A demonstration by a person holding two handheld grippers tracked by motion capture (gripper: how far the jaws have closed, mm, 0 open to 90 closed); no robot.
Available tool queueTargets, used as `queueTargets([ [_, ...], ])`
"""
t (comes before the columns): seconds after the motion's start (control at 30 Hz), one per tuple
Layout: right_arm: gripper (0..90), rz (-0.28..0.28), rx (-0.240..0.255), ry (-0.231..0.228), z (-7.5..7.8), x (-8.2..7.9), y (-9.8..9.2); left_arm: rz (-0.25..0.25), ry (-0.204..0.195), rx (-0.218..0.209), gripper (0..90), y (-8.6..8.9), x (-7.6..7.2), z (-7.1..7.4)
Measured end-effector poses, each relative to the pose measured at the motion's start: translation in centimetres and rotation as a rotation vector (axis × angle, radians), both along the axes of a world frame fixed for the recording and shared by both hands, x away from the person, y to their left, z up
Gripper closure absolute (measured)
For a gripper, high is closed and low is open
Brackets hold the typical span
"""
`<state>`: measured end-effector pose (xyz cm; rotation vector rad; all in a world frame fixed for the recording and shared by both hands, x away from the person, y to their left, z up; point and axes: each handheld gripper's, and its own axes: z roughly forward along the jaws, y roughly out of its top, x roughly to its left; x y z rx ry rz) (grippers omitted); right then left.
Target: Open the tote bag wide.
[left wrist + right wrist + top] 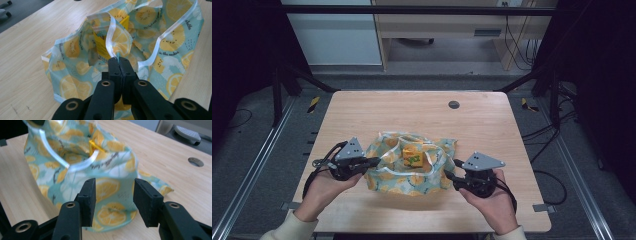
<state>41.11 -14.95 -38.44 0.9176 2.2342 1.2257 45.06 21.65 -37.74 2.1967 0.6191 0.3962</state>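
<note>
A light blue cloth bag point(412, 177) printed with lemon slices lies rumpled on the wooden table point(412, 112), with a yellow carton point(413, 156) inside its open mouth. My left gripper point(377, 161) is at the bag's left side, shut on the bag's fabric edge point(117, 53) beside a pale handle strap point(110, 37). The yellow carton point(100, 46) stands just behind that pinch. My right gripper point(447, 174) is at the bag's right side, open, its jaws either side of the bag's wall point(112, 192) without touching it. A yellow carton edge point(93, 146) peeks out inside.
A round cable hole point(454, 104) sits in the table's far middle. Bare wood stretches beyond and beside the bag. Metal frame rails point(252, 170) run along both sides of the table. A desk point(452, 27) and cables stand past the far edge.
</note>
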Motion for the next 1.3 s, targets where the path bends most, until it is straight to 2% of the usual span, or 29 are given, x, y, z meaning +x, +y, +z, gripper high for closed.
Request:
queueTargets([
  [0.2,47.5,-0.010,0.012,-0.005,0.6,1.2,1.1,0.001,0.019,0.015,89.8,0.3,0.0,-0.8],
  [0.3,42.5,-0.007,0.006,0.014,0.4,2.3,2.1,0.002,0.028,0.018,89.8,0.2,0.1,-1.2],
  [0.4,41.3,0.001,-0.007,0.034,0.0,3.5,3.2,0.002,0.031,0.022,89.8,0.3,0.2,-1.5],
  [0.43,43.4,0.003,-0.013,0.048,-0.2,3.9,3.5,0.003,0.032,0.023,89.8,0.3,0.2,-1.5],
  [0.47,58.9,0.029,-0.043,0.068,-0.6,4.3,4.0,0.005,0.033,0.021,89.8,0.4,0.2,-1.5],
  [0.5,58.9,0.029,-0.043,0.068,-0.6,4.3,4.0,0.007,0.034,0.017,89.8,0.5,0.2,-1.6],
  [0.53,64.2,0.038,-0.057,0.073,-0.8,4.4,4.1,0.007,0.033,0.019,89.8,0.6,0.1,-1.6],
  [0.57,73.3,0.043,-0.067,0.073,-0.9,4.3,4.2,0.008,0.032,0.012,89.8,0.7,-0.1,-1.6],
  [0.63,81.8,0.067,-0.056,0.072,-1.0,4.0,4.1,0.004,0.027,0.009,89.8,0.9,-0.4,-1.5],
  [0.77,85.1,0.089,-0.045,0.061,-0.9,2.8,3.5,0.001,0.022,0.003,89.8,1.1,-1.1,-1.7],
  [0.87,85.8,0.102,-0.042,0.066,-1.4,1.6,2.7,-0.002,0.033,0.010,89.8,1.1,-1.5,-2.6],
  [0.97,86.1,0.110,-0.055,0.077,-1.9,1.3,2.4,-0.002,0.055,0.010,89.8,1.0,-1.5,-3.7],
  [1.07,86.8,0.113,-0.064,0.098,-2.9,1.2,2.0,-0.007,0.074,0.031,89.8,1.0,-1.3,-4.6],
  [1.3,87.1,0.101,-0.068,0.147,-4.8,1.5,1.5,-0.014,0.090,0.070,89.7,0.7,-1.1,-6.0],
])
